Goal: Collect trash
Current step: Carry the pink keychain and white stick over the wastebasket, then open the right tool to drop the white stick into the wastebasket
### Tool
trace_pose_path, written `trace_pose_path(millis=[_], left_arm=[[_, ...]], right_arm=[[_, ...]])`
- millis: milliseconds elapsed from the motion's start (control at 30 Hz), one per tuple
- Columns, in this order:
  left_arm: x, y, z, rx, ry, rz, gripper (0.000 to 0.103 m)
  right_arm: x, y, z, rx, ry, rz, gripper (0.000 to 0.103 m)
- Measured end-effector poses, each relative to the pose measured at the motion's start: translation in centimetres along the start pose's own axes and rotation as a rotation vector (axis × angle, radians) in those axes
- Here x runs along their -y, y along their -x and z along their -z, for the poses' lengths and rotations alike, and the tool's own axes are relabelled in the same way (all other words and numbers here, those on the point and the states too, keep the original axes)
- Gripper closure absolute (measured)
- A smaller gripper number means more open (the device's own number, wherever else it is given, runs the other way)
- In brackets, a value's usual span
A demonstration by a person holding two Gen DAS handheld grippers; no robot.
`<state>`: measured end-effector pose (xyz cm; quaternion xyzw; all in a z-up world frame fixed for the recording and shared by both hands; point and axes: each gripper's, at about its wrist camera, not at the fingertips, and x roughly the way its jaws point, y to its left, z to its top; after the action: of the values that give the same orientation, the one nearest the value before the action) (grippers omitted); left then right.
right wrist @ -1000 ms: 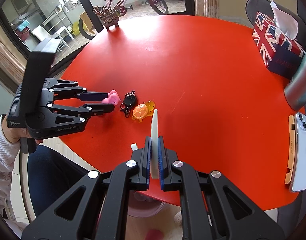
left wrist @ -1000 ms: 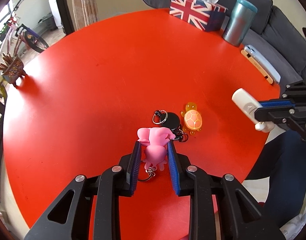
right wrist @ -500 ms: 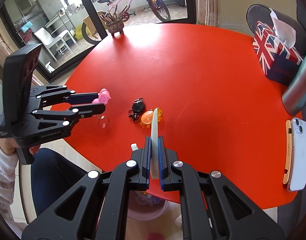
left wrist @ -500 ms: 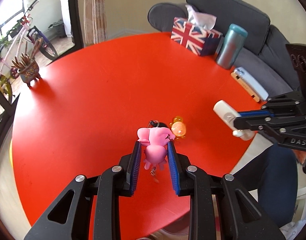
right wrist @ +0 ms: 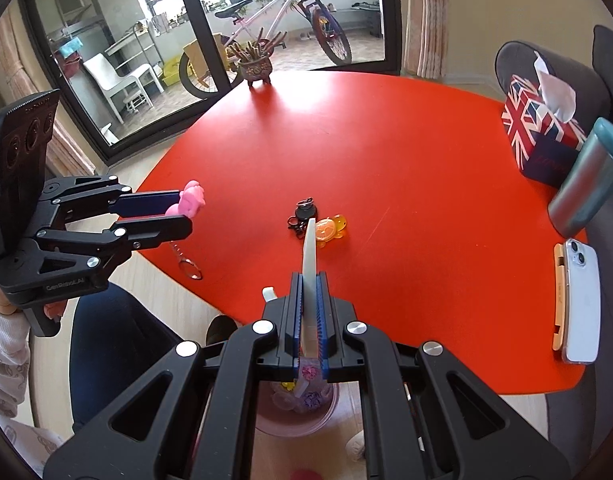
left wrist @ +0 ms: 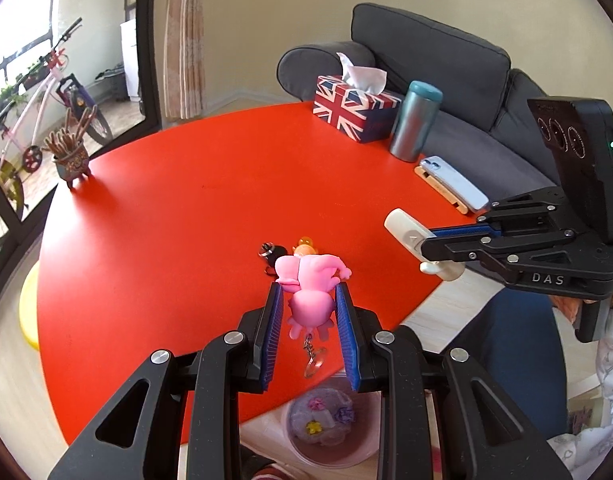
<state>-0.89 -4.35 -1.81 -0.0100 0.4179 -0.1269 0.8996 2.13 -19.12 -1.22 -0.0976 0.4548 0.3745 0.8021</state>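
Your left tongs (left wrist: 310, 312) are clamped on the soft pink figure keychain (left wrist: 308, 284), the blue pads pressing its sides while its metal ring (left wrist: 313, 362) dangles below. From the right wrist view the same pink figure (right wrist: 189, 202) sits between the left tongs (right wrist: 178, 212), held in the air above the near edge of the round red desk (right wrist: 386, 160).

Your right tongs (right wrist: 309, 312) are closed tight on a flat cream-white plastic piece (right wrist: 309, 256), which stands on edge between the pads and sticks out past the tips. In the left wrist view that white piece (left wrist: 404, 232) juts from the right tongs (left wrist: 426, 244) over the desk's rim.

An orange translucent turtle charm (right wrist: 330, 229) and a black round key fob with a ring (right wrist: 302, 214) lie on the desk, touching or just beside each other. Below the desk's edge a pale pink round bin (left wrist: 326, 432) sits on the floor with small flower-shaped bits inside. A Union Jack tissue box (left wrist: 356, 108), a teal-lidded steel tumbler (left wrist: 414, 128) and a light blue phone (left wrist: 454, 182) stand along the far right side.
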Motion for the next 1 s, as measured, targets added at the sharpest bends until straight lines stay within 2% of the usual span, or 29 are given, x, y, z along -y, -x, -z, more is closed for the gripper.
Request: trace_pose_path(millis=[533,1000], left_arm=[[1.8,2.9,4.8,0.005,0.053,0.017,0.077],[2.6,4.2,6.9,0.000,0.072,0.048,0.077]], right_arm=[[-3.8,2.9,4.9,-0.011,0.067,-0.068,0.097],[-5.2,1.5,8.1,-0.093,0.061,-0.127,0.097]])
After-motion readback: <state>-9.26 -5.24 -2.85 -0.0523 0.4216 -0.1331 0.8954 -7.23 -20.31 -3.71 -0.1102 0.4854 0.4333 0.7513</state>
